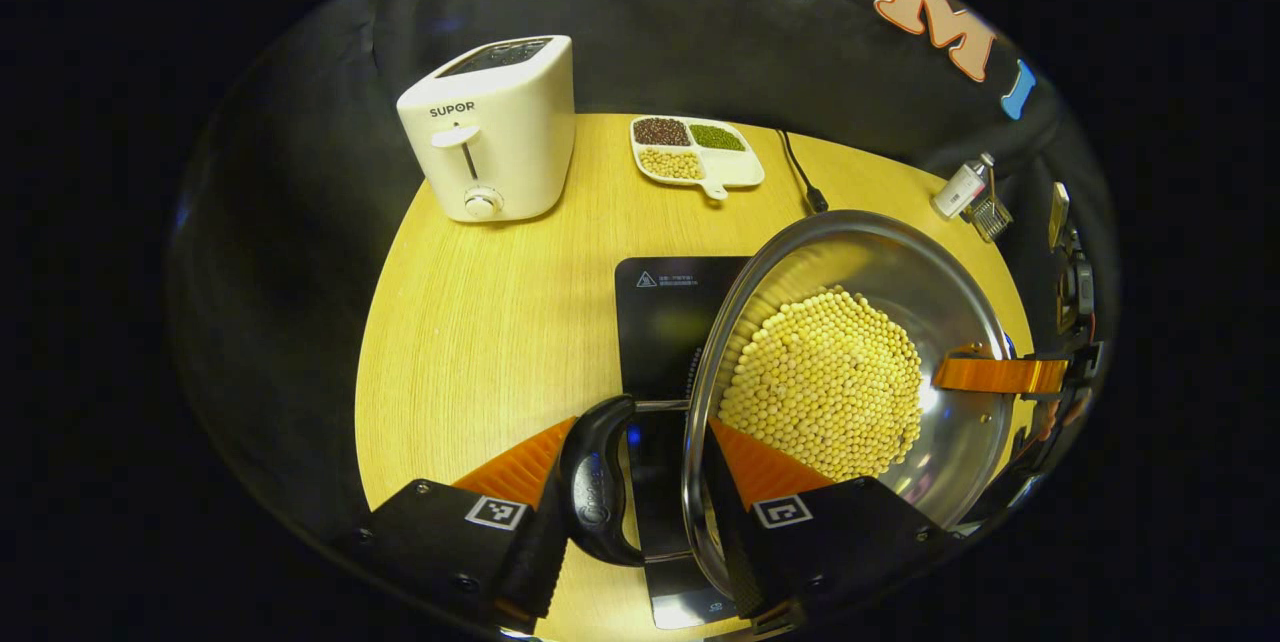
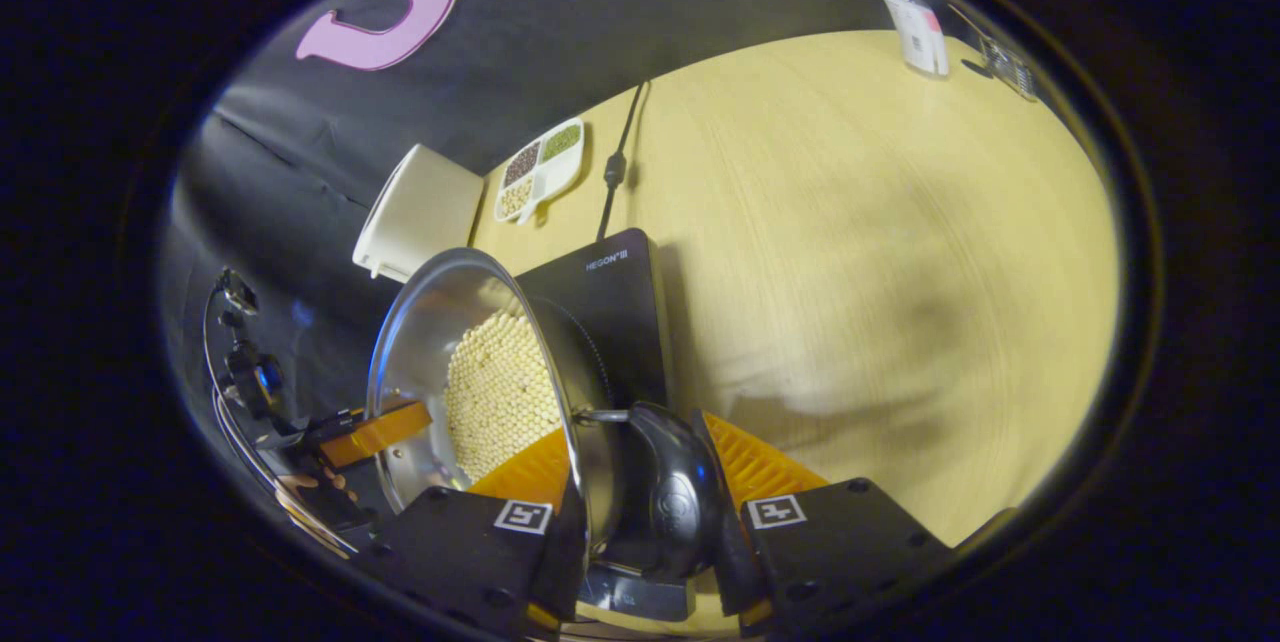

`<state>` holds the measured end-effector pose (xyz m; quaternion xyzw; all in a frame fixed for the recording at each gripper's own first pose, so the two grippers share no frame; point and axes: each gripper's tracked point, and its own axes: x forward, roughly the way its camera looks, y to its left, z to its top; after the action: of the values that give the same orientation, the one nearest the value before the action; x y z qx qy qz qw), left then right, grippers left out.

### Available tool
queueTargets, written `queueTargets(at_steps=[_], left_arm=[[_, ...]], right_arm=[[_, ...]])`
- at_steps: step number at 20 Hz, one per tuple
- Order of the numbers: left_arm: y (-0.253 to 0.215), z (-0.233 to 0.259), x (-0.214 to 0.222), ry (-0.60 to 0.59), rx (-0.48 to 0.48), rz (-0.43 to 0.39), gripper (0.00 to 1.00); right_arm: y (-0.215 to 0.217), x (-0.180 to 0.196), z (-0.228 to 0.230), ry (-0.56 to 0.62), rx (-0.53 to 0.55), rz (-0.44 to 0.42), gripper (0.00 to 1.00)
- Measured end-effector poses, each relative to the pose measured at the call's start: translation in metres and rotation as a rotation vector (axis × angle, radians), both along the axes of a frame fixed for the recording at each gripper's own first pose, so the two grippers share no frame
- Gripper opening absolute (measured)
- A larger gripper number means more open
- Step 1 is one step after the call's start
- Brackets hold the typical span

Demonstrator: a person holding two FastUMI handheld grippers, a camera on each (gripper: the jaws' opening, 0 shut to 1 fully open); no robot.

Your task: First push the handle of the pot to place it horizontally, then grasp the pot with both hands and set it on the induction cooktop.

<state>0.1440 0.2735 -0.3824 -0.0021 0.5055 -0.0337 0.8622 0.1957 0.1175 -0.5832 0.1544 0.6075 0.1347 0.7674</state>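
In the left gripper view, my left tongs (image 1: 640, 482) straddle the pot's rim and its black side handle (image 1: 597, 482): one finger sits on the outer side of the handle, the other reaches inside the pot (image 1: 940, 272) against its wall, and the two clamp handle and rim between them. The steel pot holds a heap of pale beans (image 1: 825, 382) and hangs tilted over the black cooktop (image 1: 665, 317), which lies on the round wooden table (image 1: 480, 322). Across the pot I see my other tongs (image 1: 1000, 375) at the far rim. Farther back stand a white toaster (image 1: 495, 127), a divided dish of beans (image 1: 695, 152), a black cable (image 1: 800, 172) and a small bottle (image 1: 962, 187).

In the right gripper view, my right tongs (image 2: 640, 487) close on the opposite black handle (image 2: 665, 492), one finger inside the rim, one outside the handle. The pot (image 2: 420, 342) tilts above the cooktop (image 2: 610, 302), beans (image 2: 500, 392) sliding low. My left tongs (image 2: 385, 430) hold the far rim. The toaster (image 2: 420, 212), dish (image 2: 540, 170), cable (image 2: 615, 167) and bottle (image 2: 915, 27) lie beyond on the table (image 2: 850, 272).
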Motion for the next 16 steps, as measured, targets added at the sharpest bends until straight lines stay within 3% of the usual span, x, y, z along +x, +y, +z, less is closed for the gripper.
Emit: queueTargets(at_steps=[2,3,4,5,7,9,10,11,13,14,15,16], left_arm=[[-0.001,-0.002,-0.002,-0.001,-0.001,0.008,0.69],[-0.001,-0.001,0.000,-0.005,-0.001,0.013,0.70],[-0.001,-0.002,0.002,-0.017,0.006,0.017,0.71],[0.001,0.000,0.004,-0.044,0.013,0.014,0.72],[0.005,0.005,0.006,-0.092,0.029,0.028,0.77],[0.011,0.017,0.013,-0.173,0.044,0.061,0.82],[0.012,0.022,0.018,-0.215,0.039,0.075,0.96],[0.012,0.031,0.018,-0.249,0.036,0.086,1.00],[0.013,0.043,0.020,-0.307,0.040,0.108,0.98],[0.013,0.052,0.022,-0.340,0.045,0.120,0.98],[0.015,0.057,0.023,-0.369,0.054,0.133,0.98],[0.015,0.065,0.023,-0.395,0.061,0.144,0.97]], right_arm=[[0.003,-0.001,0.000,-0.003,0.008,0.007,0.49],[0.002,0.000,0.000,-0.002,0.010,0.007,0.57],[0.003,0.000,-0.001,0.002,0.013,0.015,0.58],[0.003,-0.004,0.000,0.006,0.022,0.029,0.51],[0.000,-0.004,0.001,-0.010,0.008,0.046,0.51],[-0.007,-0.002,0.007,-0.037,0.005,0.059,0.67],[-0.009,0.002,0.016,-0.061,0.020,0.060,0.84],[-0.009,0.007,0.021,-0.087,0.034,0.056,1.00],[-0.017,0.020,0.039,-0.157,0.054,0.035,1.00],[-0.024,0.026,0.048,-0.195,0.054,0.019,0.92],[-0.032,0.032,0.056,-0.233,0.048,0.004,1.00],[-0.042,0.039,0.065,-0.274,0.039,-0.013,0.91]])
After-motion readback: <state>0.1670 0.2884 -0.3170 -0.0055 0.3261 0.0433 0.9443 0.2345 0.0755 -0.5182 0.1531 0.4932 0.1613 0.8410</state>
